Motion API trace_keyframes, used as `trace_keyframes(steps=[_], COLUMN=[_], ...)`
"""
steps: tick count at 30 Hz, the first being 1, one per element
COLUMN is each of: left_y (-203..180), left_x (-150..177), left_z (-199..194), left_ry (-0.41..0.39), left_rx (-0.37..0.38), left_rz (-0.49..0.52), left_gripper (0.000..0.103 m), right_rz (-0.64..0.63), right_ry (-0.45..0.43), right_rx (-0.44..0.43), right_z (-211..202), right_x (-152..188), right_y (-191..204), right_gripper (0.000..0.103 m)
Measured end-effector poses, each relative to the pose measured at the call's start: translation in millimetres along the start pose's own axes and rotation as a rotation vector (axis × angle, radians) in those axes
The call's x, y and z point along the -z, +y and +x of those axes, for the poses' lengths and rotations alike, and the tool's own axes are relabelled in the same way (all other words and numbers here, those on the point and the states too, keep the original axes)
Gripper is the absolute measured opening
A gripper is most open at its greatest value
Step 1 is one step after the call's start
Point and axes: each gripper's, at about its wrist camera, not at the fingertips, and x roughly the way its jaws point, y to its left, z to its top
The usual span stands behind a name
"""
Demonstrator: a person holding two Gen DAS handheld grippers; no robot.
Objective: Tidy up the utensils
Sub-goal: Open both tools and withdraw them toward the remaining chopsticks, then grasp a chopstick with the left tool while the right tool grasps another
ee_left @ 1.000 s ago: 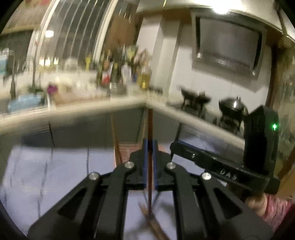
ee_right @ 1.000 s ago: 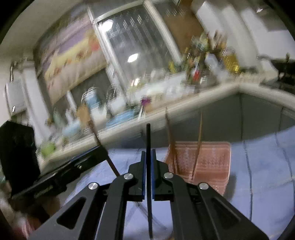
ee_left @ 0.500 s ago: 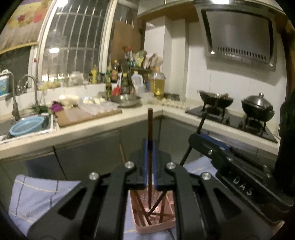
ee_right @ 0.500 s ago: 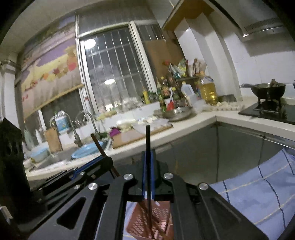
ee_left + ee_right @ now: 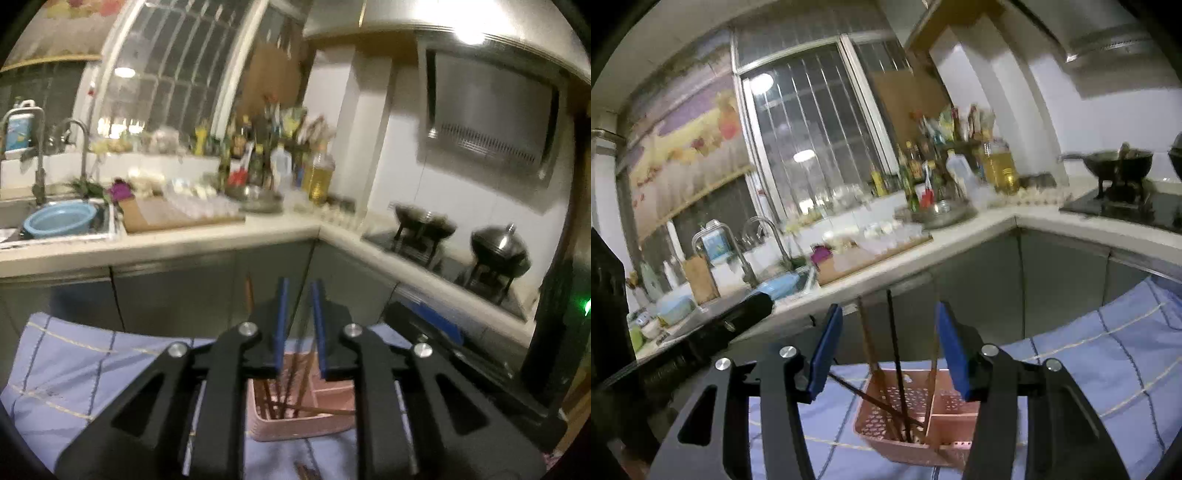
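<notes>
A pink perforated basket (image 5: 299,430) (image 5: 875,421) stands on the blue checked cloth. Several brown chopsticks (image 5: 291,384) lean in its left compartment. My left gripper (image 5: 299,284) hovers just above and before the basket. Its jaws are opening by a narrow gap and nothing is pressed between the pads. My right gripper (image 5: 889,306) is opening wide over the same basket. A black chopstick (image 5: 895,350) stands in the basket, seen between its fingers and touching neither pad. Brown chopsticks (image 5: 866,339) lean beside the black one.
The cloth (image 5: 74,362) (image 5: 1108,350) covers the table. Loose chopsticks (image 5: 306,472) lie on it near the front edge. Beyond runs a kitchen counter with a sink and blue bowl (image 5: 59,221), bottles, and a stove with pots (image 5: 498,251).
Each gripper was shut on one upright chopstick above the basket. Both have now parted their jaws, and the chopsticks stand in the basket.
</notes>
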Motion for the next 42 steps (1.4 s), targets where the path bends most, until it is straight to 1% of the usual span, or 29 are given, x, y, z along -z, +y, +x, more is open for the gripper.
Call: trace_keyframes(steps=[2, 3, 5, 6, 7, 8, 9, 11, 12, 13, 15, 17, 18, 19, 21, 23, 24, 25, 27, 28, 31, 32, 33, 35, 36, 38, 39, 41, 42], left_y=[1, 3, 8, 13, 18, 22, 29, 36, 41, 44, 47, 45, 43, 40, 34, 29, 30, 32, 31, 31, 31, 30, 29, 25, 22, 18, 13, 11, 7], left_x=[1, 7, 24, 40, 58, 72, 99, 133, 157, 175, 209, 229, 232, 235, 238, 237, 238, 238, 238, 237, 239, 241, 242, 243, 242, 241, 241, 243, 247], left_z=[-29, -49, -73, -87, -98, -103, -110, -111, -108, -105, -100, -99, -101, -104, -108, -109, -111, -113, -116, -117, -114, -111, -108, -104, -102, -96, -91, -81, -75], left_ry=[-0.045, -0.067, -0.08, -0.075, -0.059, -0.039, 0.009, 0.088, 0.161, 0.217, 0.32, 0.377, 0.382, 0.383, 0.382, 0.389, 0.391, 0.393, 0.398, 0.4, 0.416, 0.431, 0.44, 0.453, 0.454, 0.461, 0.475, 0.495, 0.512], left_rx=[0.011, 0.012, -0.006, -0.022, -0.034, -0.042, -0.054, -0.075, -0.077, -0.075, -0.097, -0.096, -0.096, -0.098, -0.103, -0.115, -0.12, -0.128, -0.149, -0.159, -0.187, -0.195, -0.196, -0.187, -0.179, -0.16, -0.135, -0.088, -0.053], left_rz=[-0.021, -0.033, -0.045, -0.052, -0.062, -0.072, -0.091, -0.117, -0.143, -0.162, -0.184, -0.206, -0.207, -0.199, -0.179, -0.16, -0.155, -0.15, -0.142, -0.141, -0.146, -0.149, -0.15, -0.142, -0.135, -0.119, -0.114, -0.122, -0.129], left_gripper=[0.012, 0.012, 0.012, 0.012, 0.012, 0.012, 0.012, 0.012, 0.012, 0.012, 0.012, 0.012, 0.012, 0.012, 0.012, 0.012, 0.012, 0.012, 0.012, 0.012, 0.012, 0.012, 0.012, 0.012, 0.012, 0.012, 0.012, 0.012, 0.012], right_rz=[-0.014, -0.024, -0.034, -0.048, -0.068, -0.089, -0.095, -0.082, -0.061, -0.038, -0.003, 0.017, 0.016, -0.001, -0.044, -0.083, -0.103, -0.105, -0.073, -0.066, -0.089, -0.093, -0.085, -0.048, -0.035, -0.028, -0.015, 0.008, 0.028], right_ry=[-0.035, -0.052, -0.046, -0.017, 0.018, 0.075, 0.128, 0.263, 0.34, 0.386, 0.399, 0.409, 0.413, 0.41, 0.408, 0.395, 0.381, 0.366, 0.365, 0.358, 0.348, 0.343, 0.339, 0.295, 0.239, 0.161, 0.115, 0.094, 0.113], right_rx=[-0.008, -0.005, -0.001, 0.014, 0.035, 0.069, 0.09, 0.111, 0.125, 0.122, 0.118, 0.058, 0.001, -0.032, -0.052, -0.045, -0.028, -0.017, -0.056, -0.049, 0.03, 0.063, 0.079, 0.054, 0.023, -0.034, -0.057, -0.061, -0.051], right_z=[-28, -51, -77, -89, -96, -102, -103, -98, -91, -82, -67, -46, -31, -18, 7, 31, 48, 61, 81, 93, 117, 121, 123, 107, 87, 47, 16, -20, -40], right_x=[7, 21, 48, 69, 86, 109, 125, 157, 169, 171, 163, 146, 136, 127, 114, 97, 84, 72, 52, 42, 27, 26, 24, 19, 15, 14, 19, 33, 50], right_y=[3, 4, 1, -2, -3, -7, -11, -24, -33, -40, -48, -49, -44, -39, -34, -33, -37, -41, -51, -55, -66, -71, -76, -83, -84, -86, -88, -94, -99], right_gripper=[0.054, 0.056, 0.057, 0.056, 0.056, 0.056, 0.056, 0.048, 0.038, 0.029, 0.022, 0.021, 0.021, 0.021, 0.021, 0.021, 0.02, 0.02, 0.02, 0.02, 0.02, 0.02, 0.02, 0.02, 0.02, 0.02, 0.02, 0.02, 0.02])
